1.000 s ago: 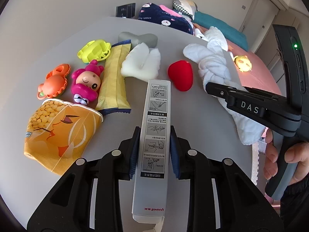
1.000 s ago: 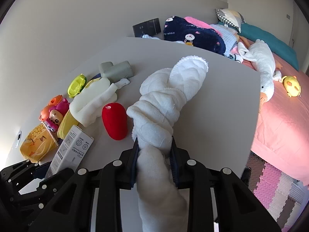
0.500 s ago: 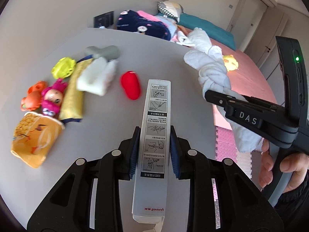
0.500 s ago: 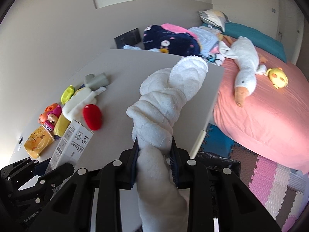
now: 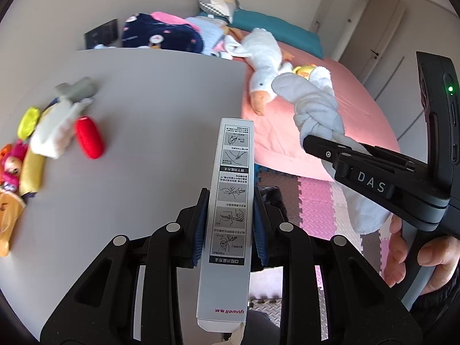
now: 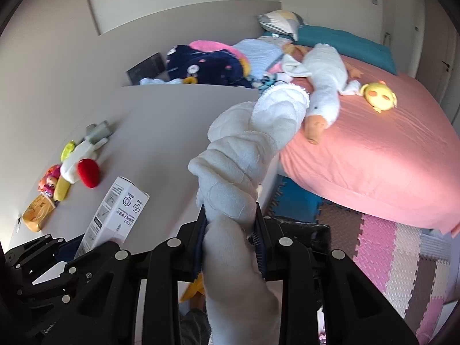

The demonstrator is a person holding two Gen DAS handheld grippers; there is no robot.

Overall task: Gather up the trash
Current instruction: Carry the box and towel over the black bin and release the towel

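Note:
My left gripper (image 5: 230, 227) is shut on a long white printed box (image 5: 230, 201), held in the air over the table's right edge. The box also shows in the right wrist view (image 6: 115, 215). My right gripper (image 6: 230, 238) is shut on a knotted white cloth (image 6: 247, 155), held up beyond the table edge toward the bed. The cloth (image 5: 316, 109) and right gripper (image 5: 339, 155) show at the right of the left wrist view.
On the grey table (image 5: 149, 120) lie a red pouch (image 5: 88, 138), a white cloth bundle (image 5: 54, 132), a yellow wrapper (image 5: 31, 169), small toys (image 5: 11, 164) and an orange snack bag (image 5: 8, 221). A pink bed (image 6: 373, 149) with a plush goose (image 6: 325, 86) stands right. Foam mats (image 6: 402, 247) cover the floor.
Both grippers have swung right, away from the table's clutter toward the table edge and the bed, each still holding its object.

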